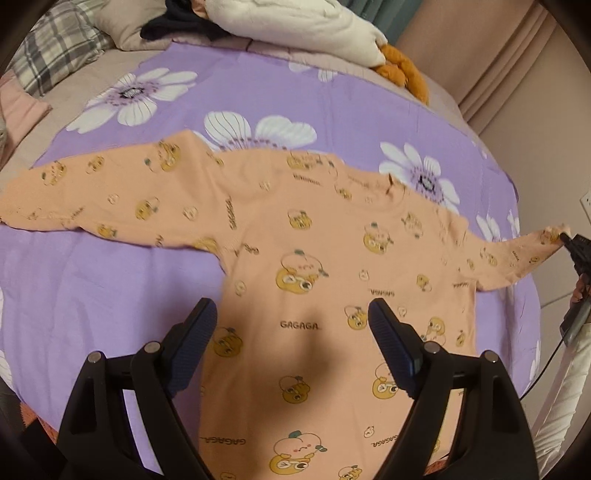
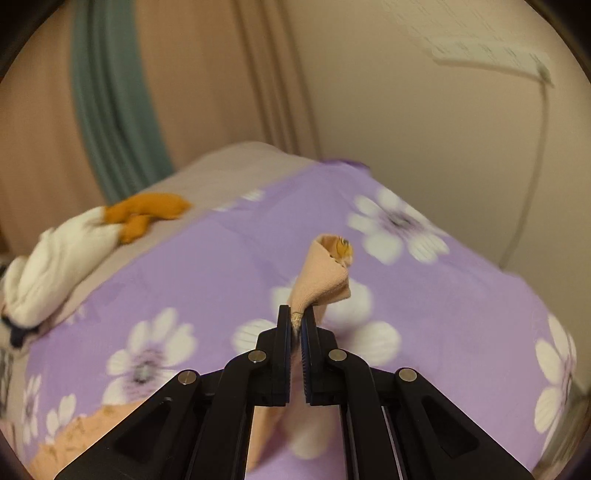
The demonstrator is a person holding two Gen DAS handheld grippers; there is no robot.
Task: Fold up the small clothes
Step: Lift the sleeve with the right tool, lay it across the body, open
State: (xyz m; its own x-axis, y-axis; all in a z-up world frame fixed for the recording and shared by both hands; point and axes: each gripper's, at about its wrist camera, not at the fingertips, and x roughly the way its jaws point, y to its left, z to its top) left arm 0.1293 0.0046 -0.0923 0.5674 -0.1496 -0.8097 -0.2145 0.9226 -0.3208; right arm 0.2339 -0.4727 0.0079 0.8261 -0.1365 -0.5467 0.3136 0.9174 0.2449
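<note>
Left wrist view looks down on a purple flowered sheet (image 1: 110, 280) spread over a bed, with a white plush toy (image 1: 295, 26) with orange feet, a dark garment (image 1: 177, 26) and a plaid pillow (image 1: 55, 48) at the far end, all well apart from the work. A small peach shirt (image 1: 314, 266) printed with cartoon figures lies flat on the sheet, its sleeves out to both sides. The left gripper (image 1: 291, 314) hangs over the shirt's lower body with its fingers spread wide and nothing between them. The right gripper (image 2: 297, 321) is pressed together on the cuff of the right sleeve (image 2: 325, 280), which is lifted clear of the sheet and curls above the fingertips. A wall and curtains stand behind the bed.
</note>
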